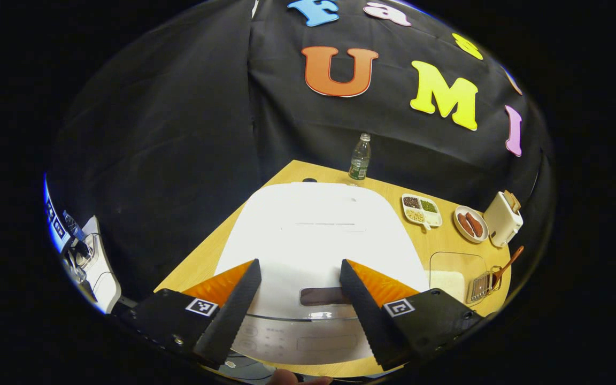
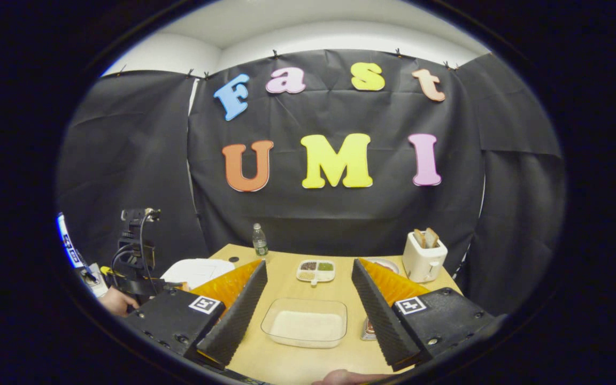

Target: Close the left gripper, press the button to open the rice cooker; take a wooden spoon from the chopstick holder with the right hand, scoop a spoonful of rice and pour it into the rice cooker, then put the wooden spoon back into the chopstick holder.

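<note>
In the left gripper view the left claw (image 1: 300, 267) hangs with fingers apart over the white rice cooker (image 1: 316, 235), whose lid is down. Ahead to its right, the wooden spoon (image 1: 508, 264) leans handle-up-right in the chopstick holder (image 1: 482, 286).

In the right gripper view the right claw (image 2: 309, 267) is spread, empty, above a clear container (image 2: 304, 322) of rice on the desk (image 2: 286, 363); the cooker lies left.

My white rice cooker (image 1: 313, 235) sits lid-down on a light wood-grain table (image 2: 286, 363). A clear container (image 2: 304, 322) holds white rice. A white divided dish (image 1: 422, 209) carries brown, green and beige grains. Reddish-brown sausages lie on a white plate (image 1: 470, 224). The toaster (image 2: 424, 256) is cream.
</note>
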Available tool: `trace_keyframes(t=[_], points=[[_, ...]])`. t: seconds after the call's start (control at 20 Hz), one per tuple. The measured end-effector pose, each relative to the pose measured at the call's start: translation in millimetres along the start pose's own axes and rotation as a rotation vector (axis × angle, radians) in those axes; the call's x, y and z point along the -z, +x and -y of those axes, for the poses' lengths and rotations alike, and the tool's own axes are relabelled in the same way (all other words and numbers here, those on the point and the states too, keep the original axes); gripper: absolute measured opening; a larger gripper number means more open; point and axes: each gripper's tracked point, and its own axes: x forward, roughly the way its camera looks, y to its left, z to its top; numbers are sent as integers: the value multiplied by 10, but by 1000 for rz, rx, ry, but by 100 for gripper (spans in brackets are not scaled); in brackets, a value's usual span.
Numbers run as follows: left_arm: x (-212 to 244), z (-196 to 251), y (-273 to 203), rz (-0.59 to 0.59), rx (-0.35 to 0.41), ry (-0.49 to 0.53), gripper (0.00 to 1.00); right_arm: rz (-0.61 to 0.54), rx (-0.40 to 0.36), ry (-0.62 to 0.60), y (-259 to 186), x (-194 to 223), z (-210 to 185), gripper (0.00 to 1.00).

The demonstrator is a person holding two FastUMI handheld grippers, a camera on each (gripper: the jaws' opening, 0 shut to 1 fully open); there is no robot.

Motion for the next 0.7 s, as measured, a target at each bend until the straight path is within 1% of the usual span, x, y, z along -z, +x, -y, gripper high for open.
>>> trace_keyframes(t=[0.1, 0.15, 0.35, 0.5, 0.55, 0.6, 0.7], points=[[119, 7, -12, -31, -4, -21, 97, -5, -8, 10, 30, 34, -2, 100], [88, 21, 8, -6, -7, -16, 98, -5, -13, 15, 41, 41, -7, 100], [154, 39, -75, 6, -4, -25, 98, -25, -23, 47, 105, 145, 28, 100], [218, 44, -80, 10, -7, 10, 100, -43, -23, 64, 151, 241, 74, 100], [214, 39, -96, 24, -9, 21, 99, -52, -26, 73, 164, 285, 84, 100], [249, 39, -115, 22, -7, 13, 99, -59, -30, 84, 177, 310, 85, 100], [255, 41, -100, 49, -3, 29, 100, -60, -33, 92, 190, 318, 112, 100]])
